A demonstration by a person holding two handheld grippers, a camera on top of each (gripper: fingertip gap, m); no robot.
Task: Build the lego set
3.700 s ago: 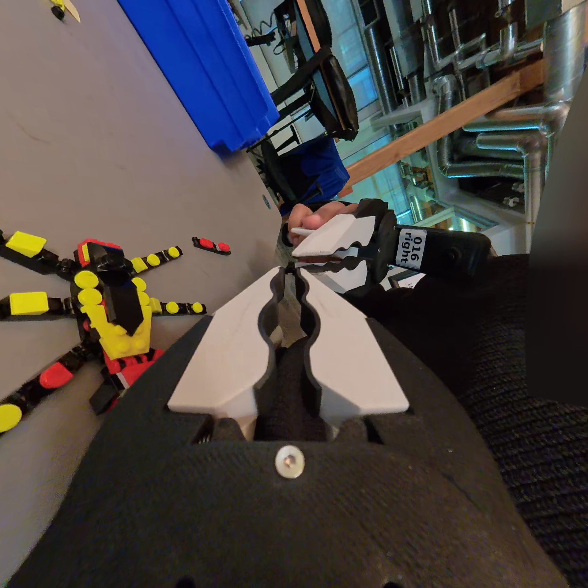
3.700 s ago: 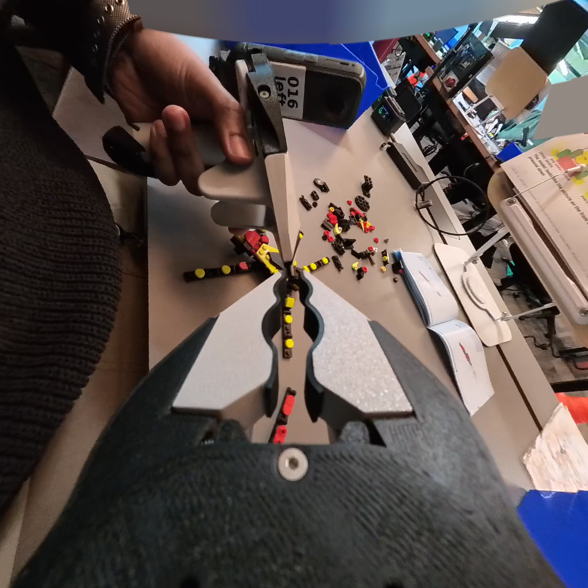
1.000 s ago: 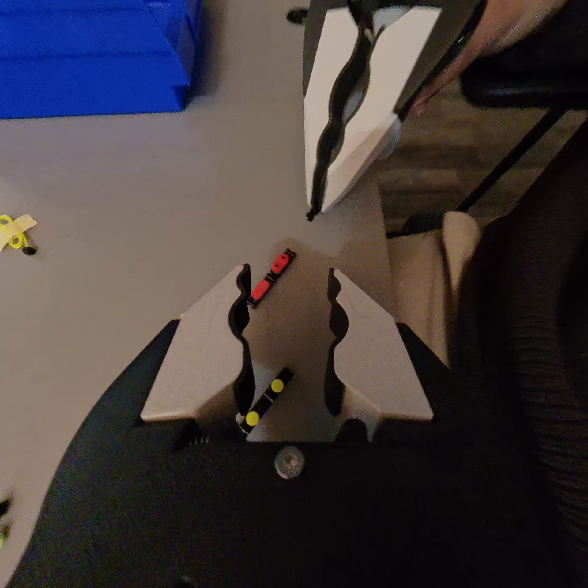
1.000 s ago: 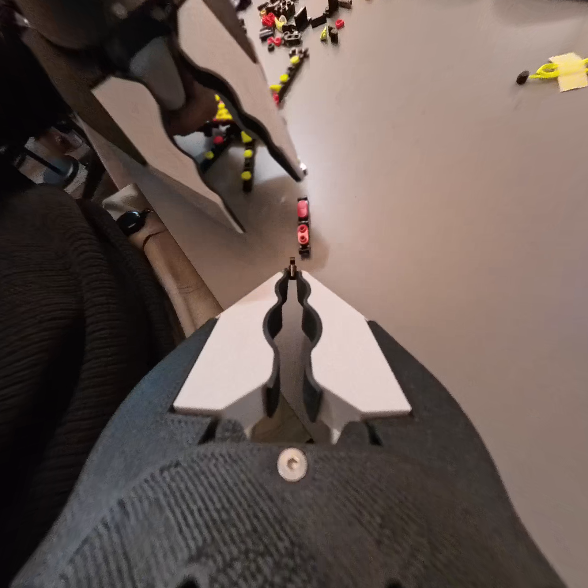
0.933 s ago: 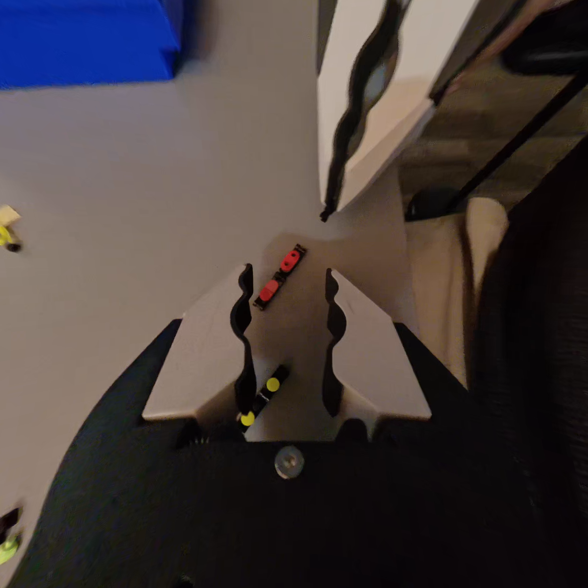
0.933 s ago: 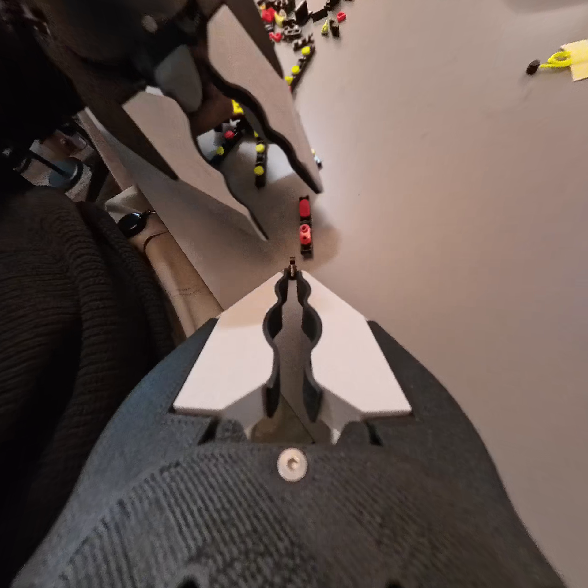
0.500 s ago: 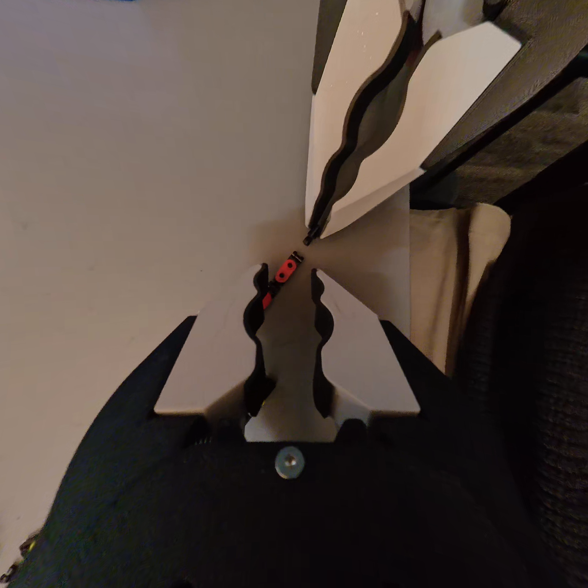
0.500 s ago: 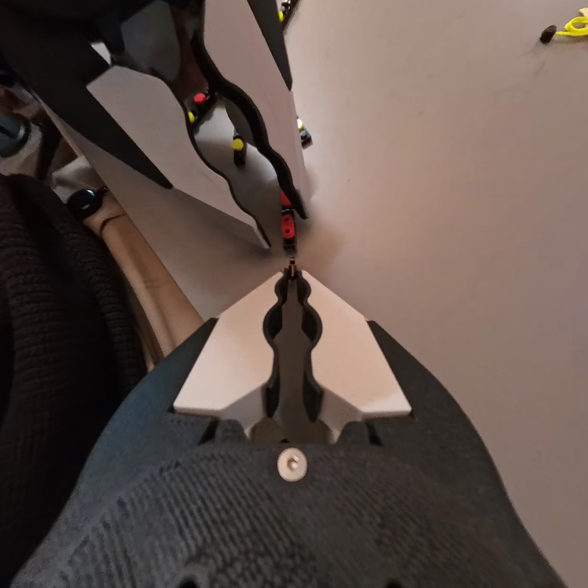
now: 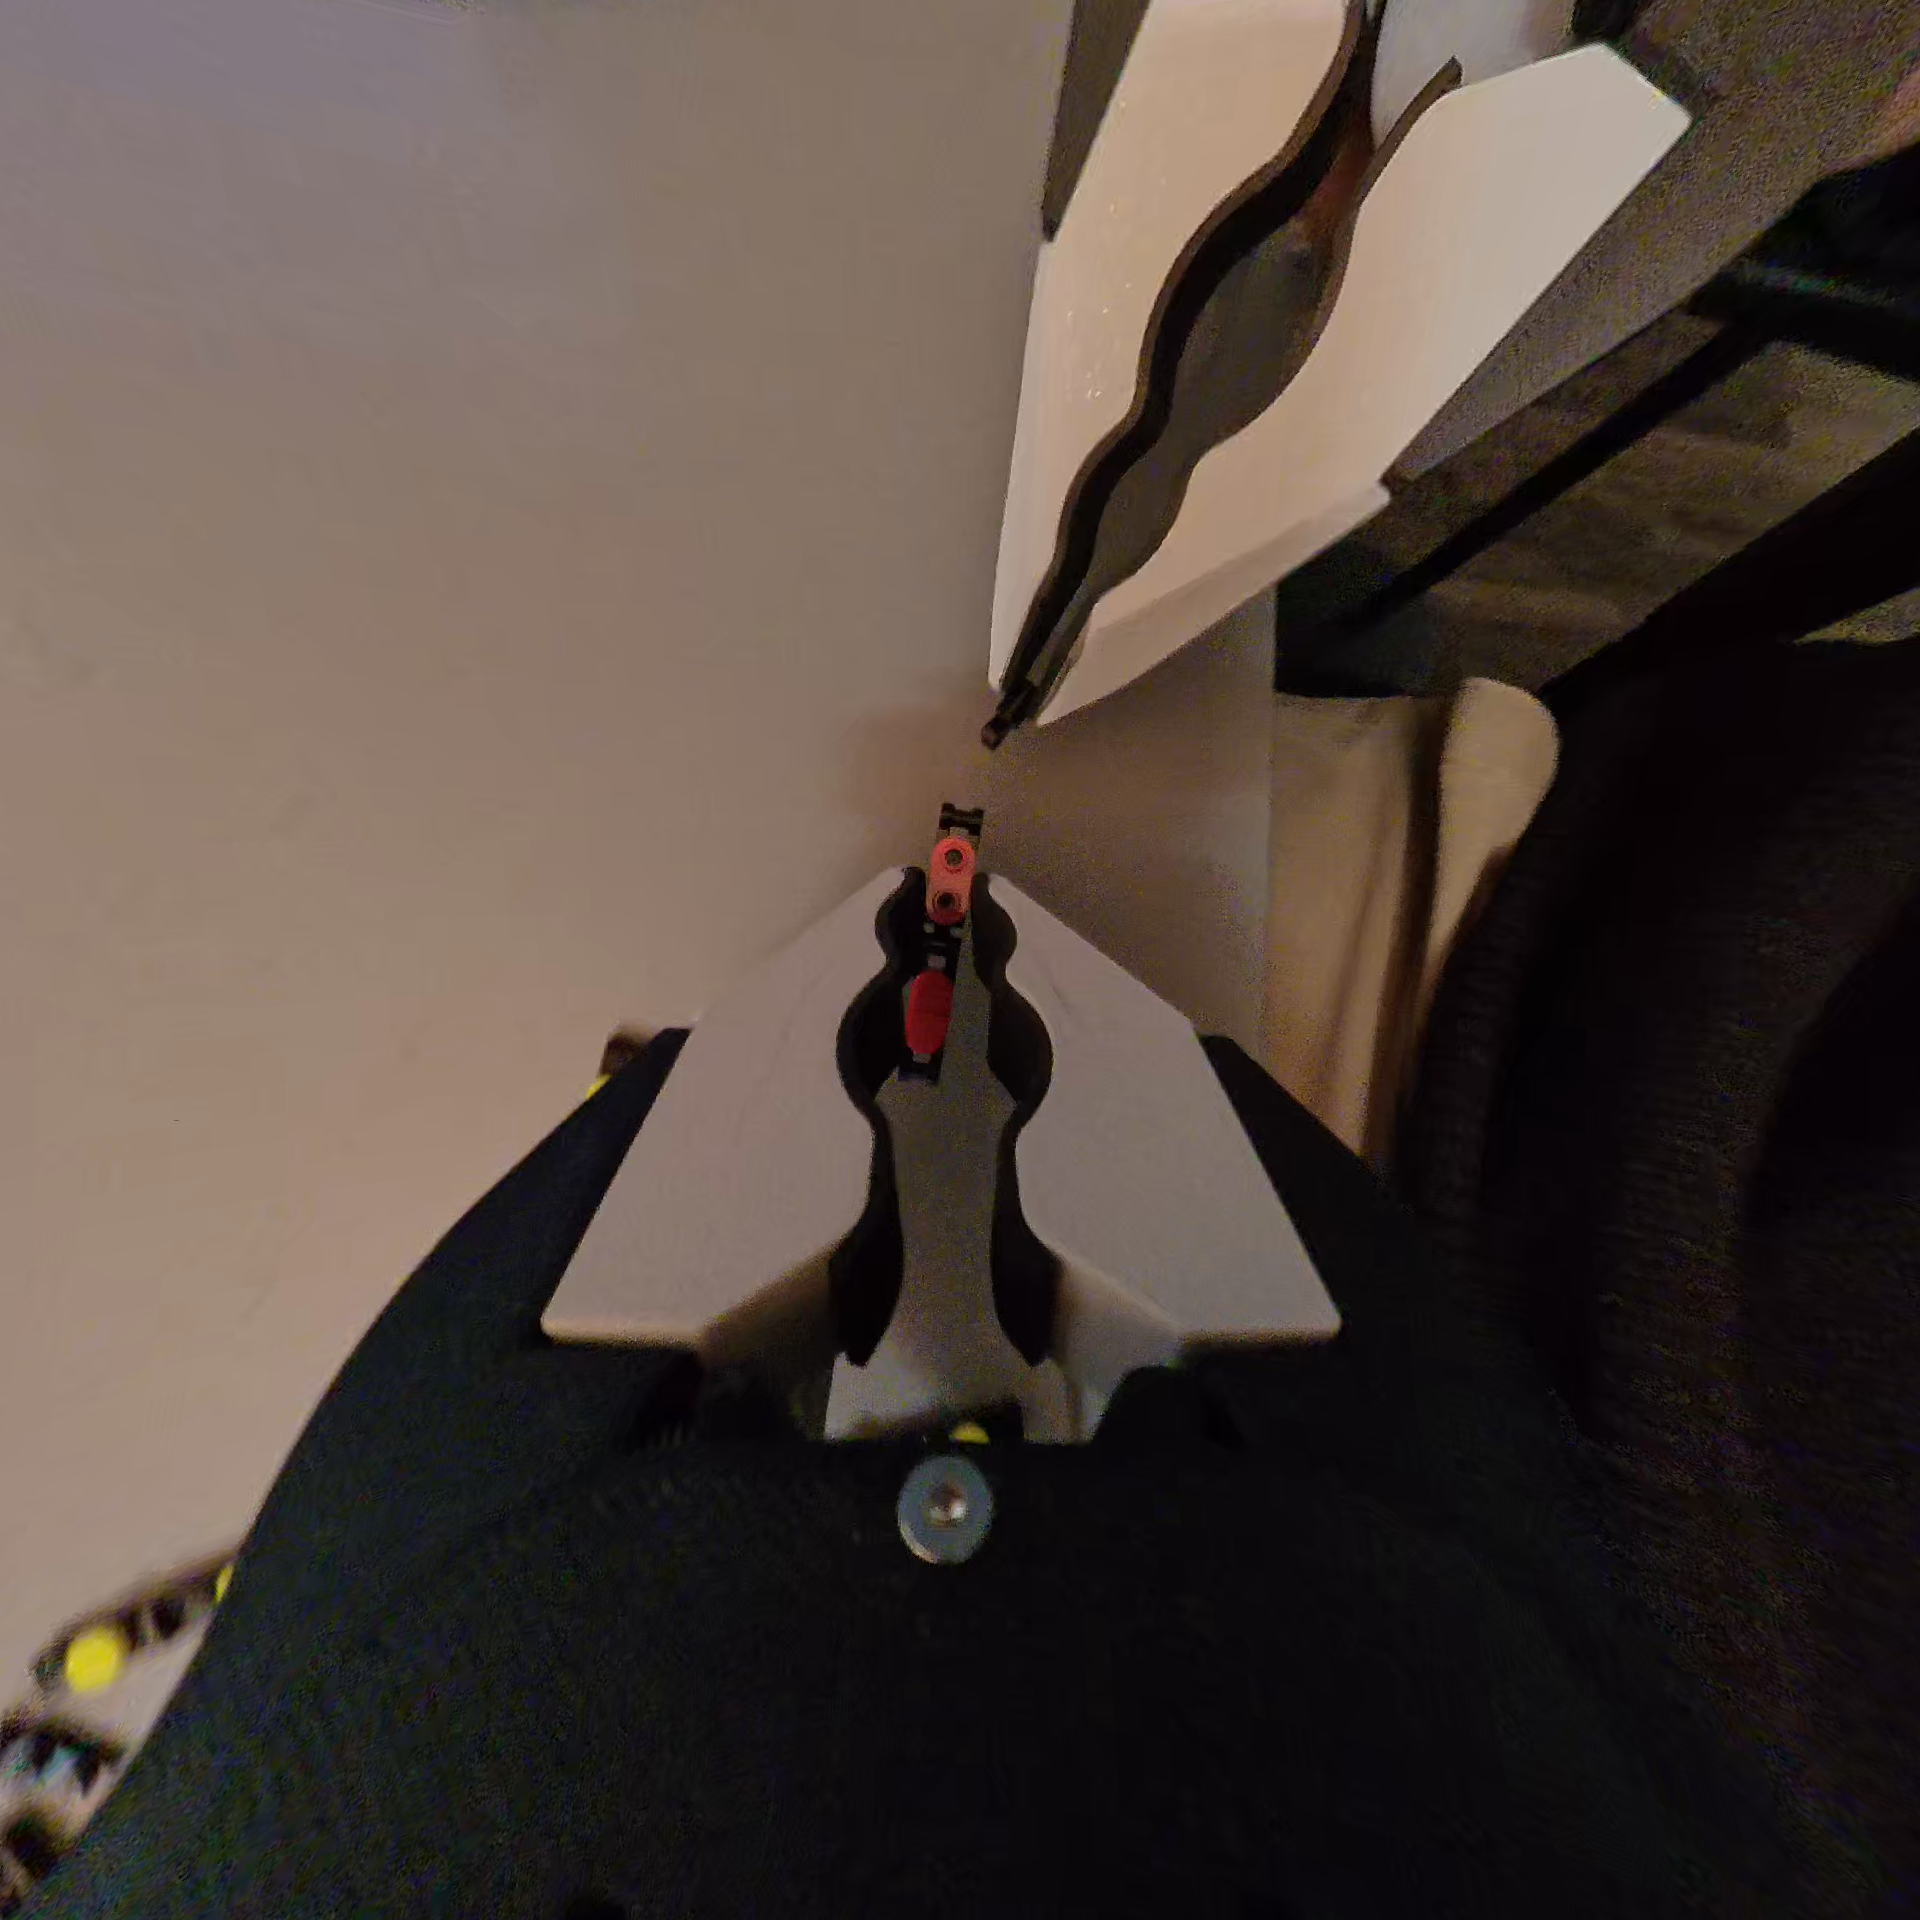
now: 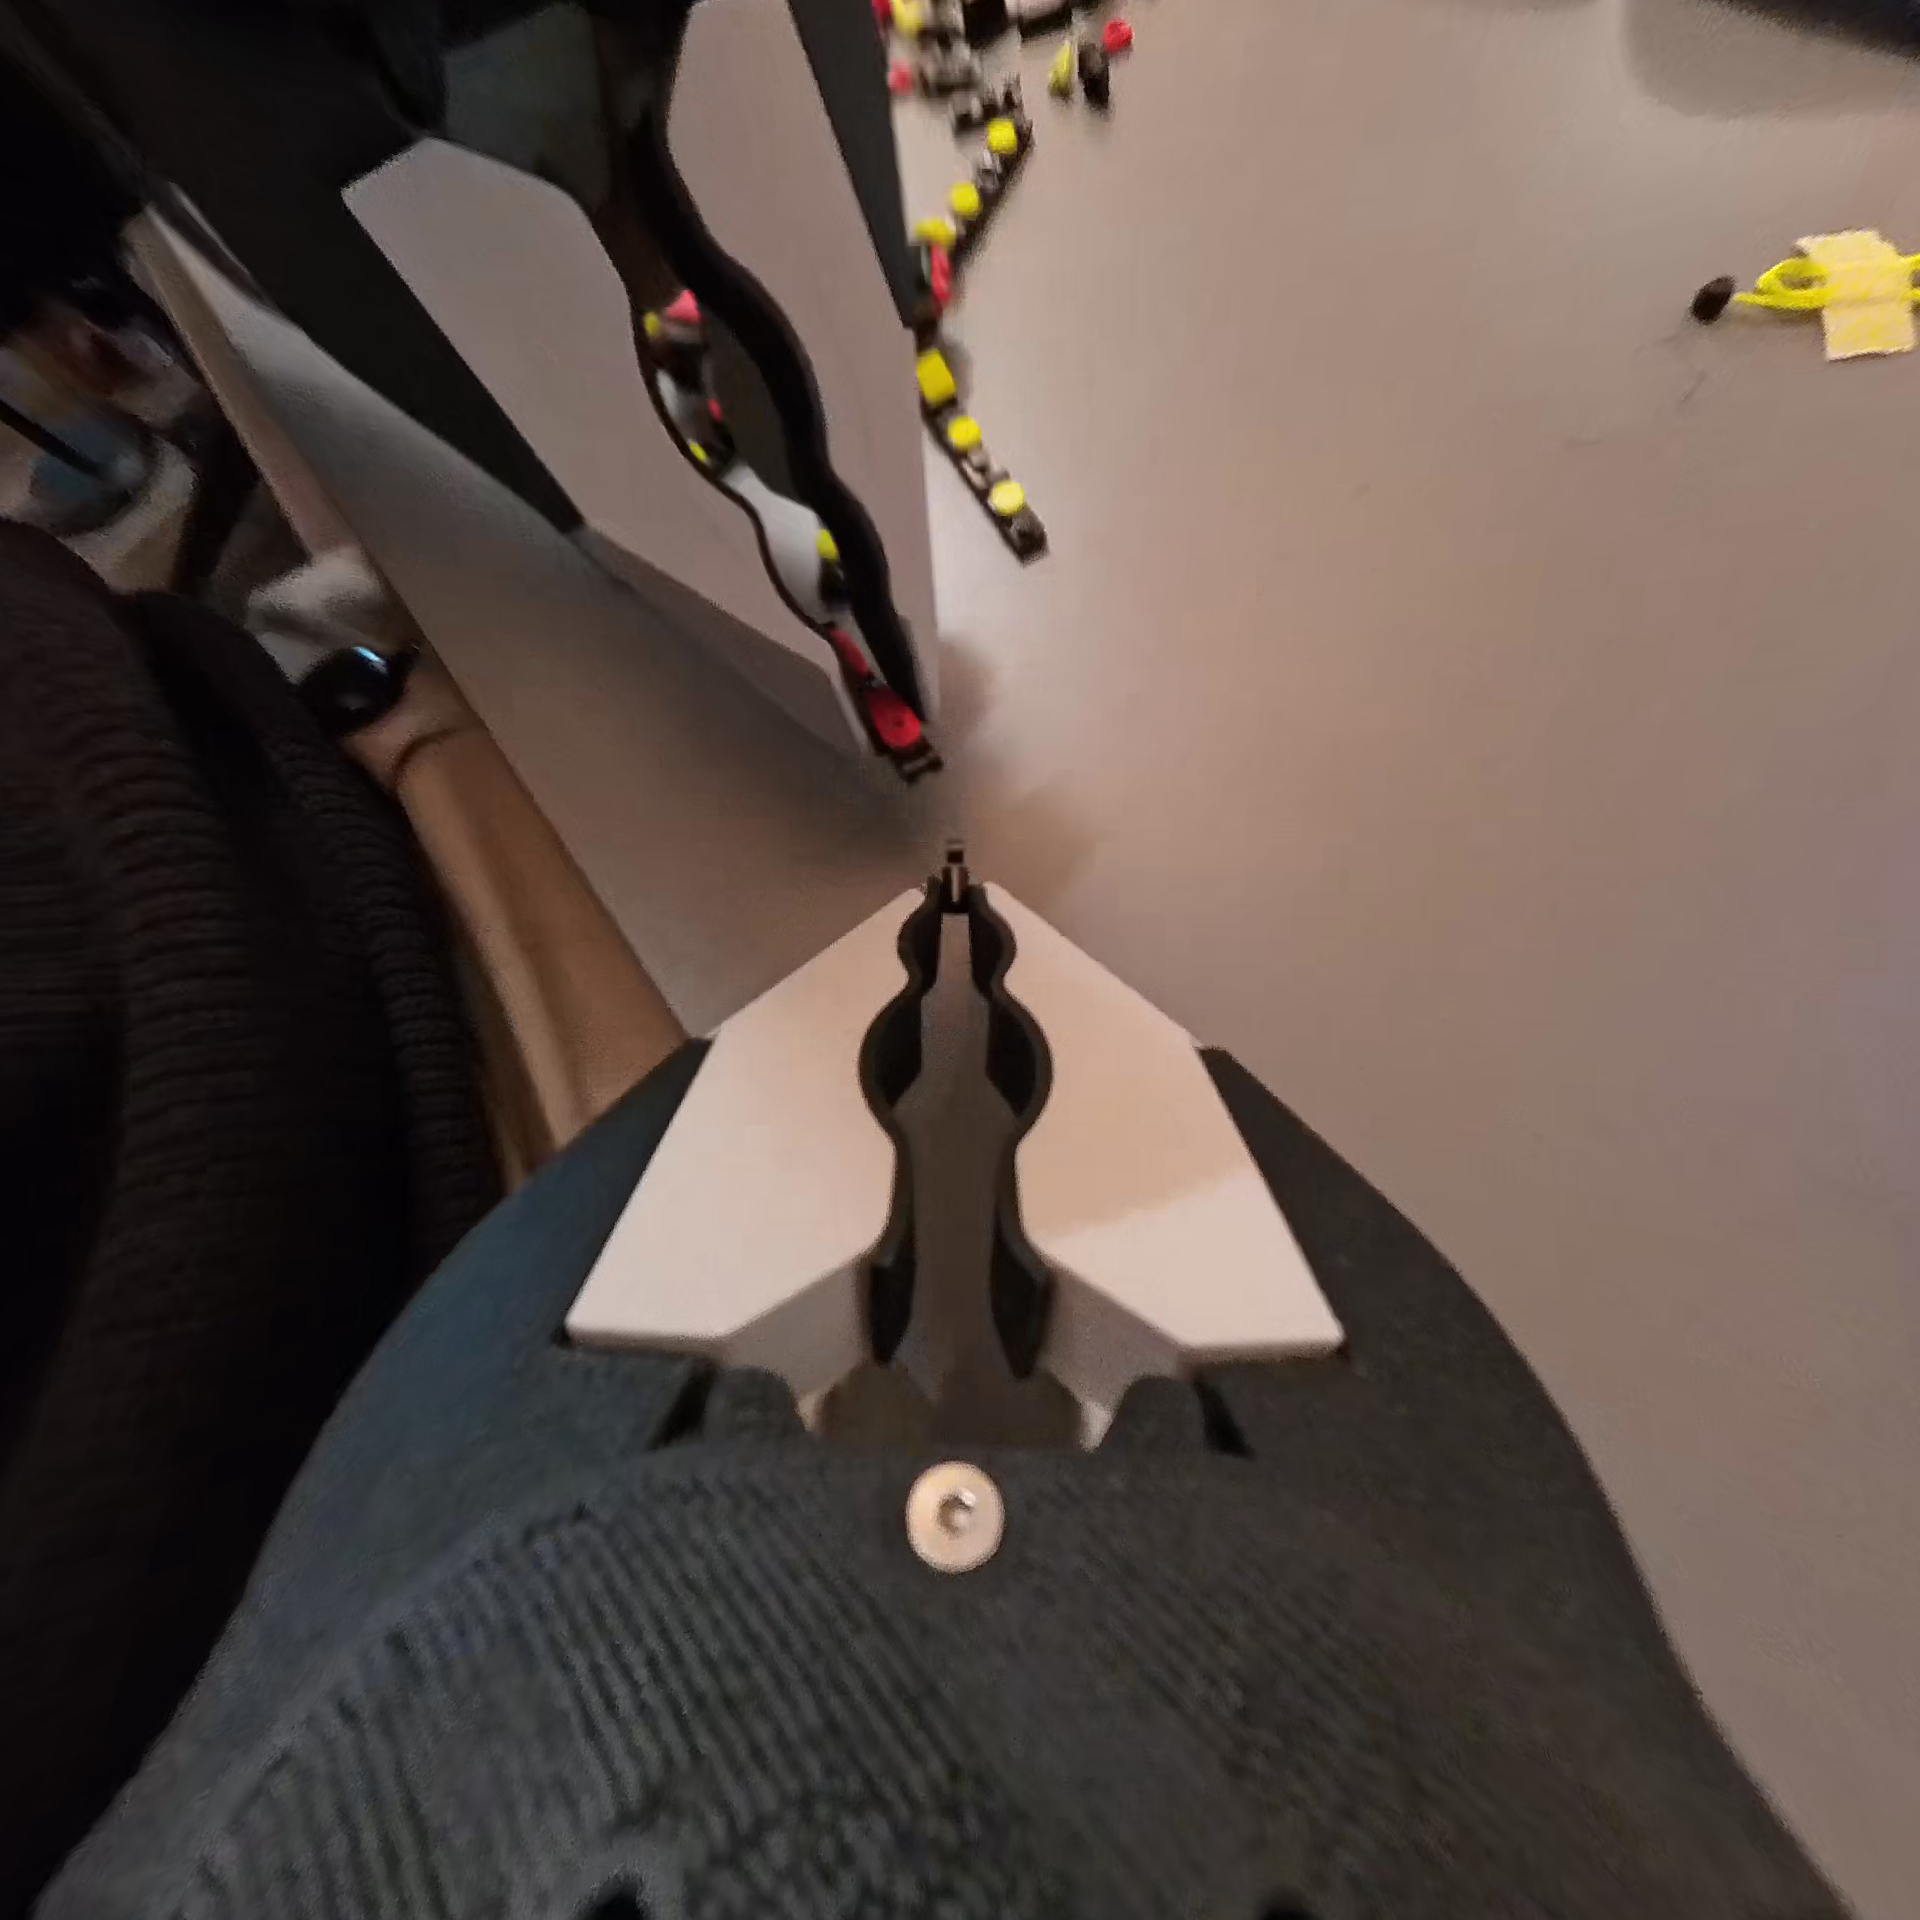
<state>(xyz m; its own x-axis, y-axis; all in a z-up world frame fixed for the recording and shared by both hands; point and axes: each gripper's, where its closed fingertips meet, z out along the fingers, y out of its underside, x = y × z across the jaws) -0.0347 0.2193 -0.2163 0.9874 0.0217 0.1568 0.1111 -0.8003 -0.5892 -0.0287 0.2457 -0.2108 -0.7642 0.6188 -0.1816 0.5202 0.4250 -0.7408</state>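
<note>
My left gripper (image 9: 948, 888) is shut on a thin black lego strip with red pieces (image 9: 943, 925), whose end sticks out past the fingertips. The strip also shows in the right wrist view (image 10: 896, 727), held in the left gripper (image 10: 914, 748) above the grey table (image 10: 1455, 831). My right gripper (image 10: 954, 894) is shut on a tiny black pin (image 10: 954, 862) that pokes out of its tips. In the left wrist view the right gripper (image 9: 1013, 717) comes in from the upper right, its pin (image 9: 992, 736) a short gap from the strip's end.
A black strip with yellow studs (image 10: 977, 436) lies on the table behind the left gripper, with several loose red, yellow and black pieces (image 10: 997, 62) farther back. A yellow tag with tape (image 10: 1839, 291) lies at the right. The table edge and a person's dark sleeve (image 10: 156, 935) are at the left. Less than 4 cm separates the two grippers' tips. My left tips are roughly 20 cm from the yellow tag with tape (image 10: 1839, 291).
My left gripper closed on the red and black strip and lifted it off the table, turning it to point at the right gripper. The right gripper kept hold of the pin.
</note>
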